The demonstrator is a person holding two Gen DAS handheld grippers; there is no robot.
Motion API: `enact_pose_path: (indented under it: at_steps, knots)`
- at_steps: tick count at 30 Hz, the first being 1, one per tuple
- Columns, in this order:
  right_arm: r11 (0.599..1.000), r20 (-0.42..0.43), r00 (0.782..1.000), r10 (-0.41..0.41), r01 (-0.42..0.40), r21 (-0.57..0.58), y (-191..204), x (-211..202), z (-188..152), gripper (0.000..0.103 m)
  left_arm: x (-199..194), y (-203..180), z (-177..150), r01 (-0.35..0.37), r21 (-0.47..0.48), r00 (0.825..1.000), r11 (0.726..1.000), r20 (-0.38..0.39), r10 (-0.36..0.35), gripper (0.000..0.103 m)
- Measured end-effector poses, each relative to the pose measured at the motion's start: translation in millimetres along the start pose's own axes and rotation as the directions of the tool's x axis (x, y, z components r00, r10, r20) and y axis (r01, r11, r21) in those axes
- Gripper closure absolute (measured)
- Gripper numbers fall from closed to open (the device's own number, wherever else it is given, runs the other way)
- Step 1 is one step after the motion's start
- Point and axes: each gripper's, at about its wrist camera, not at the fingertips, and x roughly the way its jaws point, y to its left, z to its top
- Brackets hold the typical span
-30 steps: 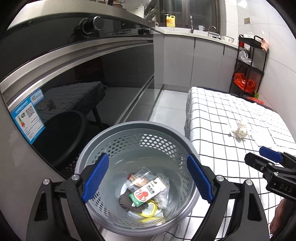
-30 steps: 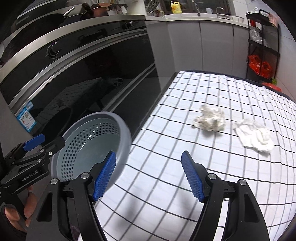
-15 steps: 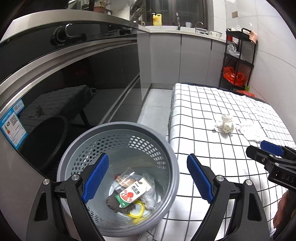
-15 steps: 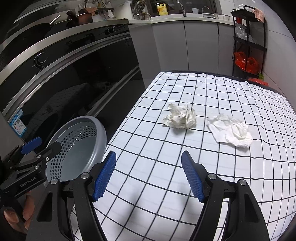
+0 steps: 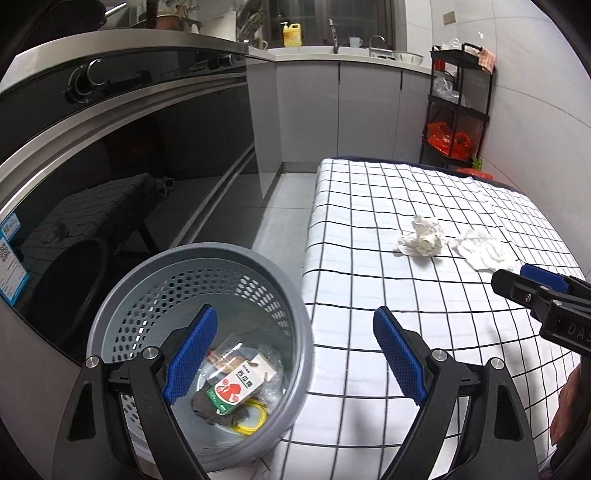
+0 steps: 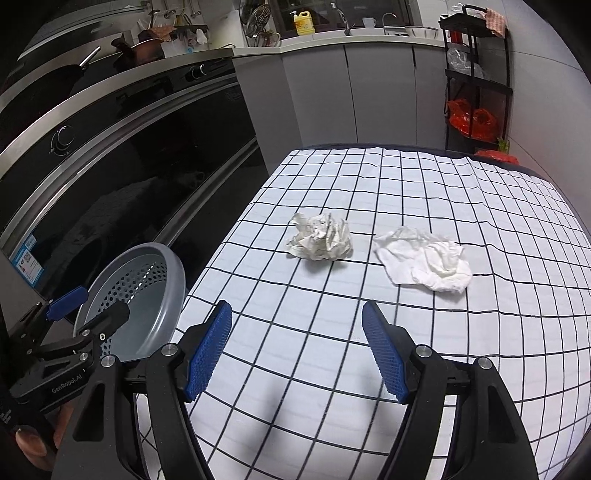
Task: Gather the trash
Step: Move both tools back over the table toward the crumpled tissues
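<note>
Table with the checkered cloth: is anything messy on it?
Yes. A crumpled paper ball and a flattened white tissue lie loose beside each other on the checkered tablecloth, while other rubbish already sits in the grey basket by the table.

You see a white cloth with a black grid (image 6: 369,192) over the counter, two white crumpled tissues (image 6: 321,238) (image 6: 428,262) on it, a grey perforated bin (image 5: 284,295), blue pads (image 6: 208,349) on your black tools, and a yellow bottle (image 6: 304,23).
</note>
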Motion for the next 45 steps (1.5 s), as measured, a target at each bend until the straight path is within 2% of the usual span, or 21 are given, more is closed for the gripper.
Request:
enact_pose_path:
  at_steps: [11,19,28,45]
  knots:
    - [0.998,0.011,0.999,-0.034,0.034,0.046,-31,-5,2,0.033,11,-26,0,0.026,0.027,0.999,0.999,-0.019,-0.026,0.019]
    - [0.992,0.022,0.995,-0.093,0.091,0.083,-59,-6,6,0.033,18,-43,1,0.043,0.039,0.999,0.998,-0.031,-0.042,0.019]
    - [0.981,-0.019,0.989,-0.148,0.149,0.127,-92,8,6,0.033,26,-63,3,0.081,0.05,0.996,0.995,-0.047,-0.078,0.019]
    - [0.977,-0.047,0.989,-0.138,0.144,0.159,-109,30,16,0.033,44,-91,22,0.119,0.058,0.992,0.991,-0.052,-0.116,0.019]
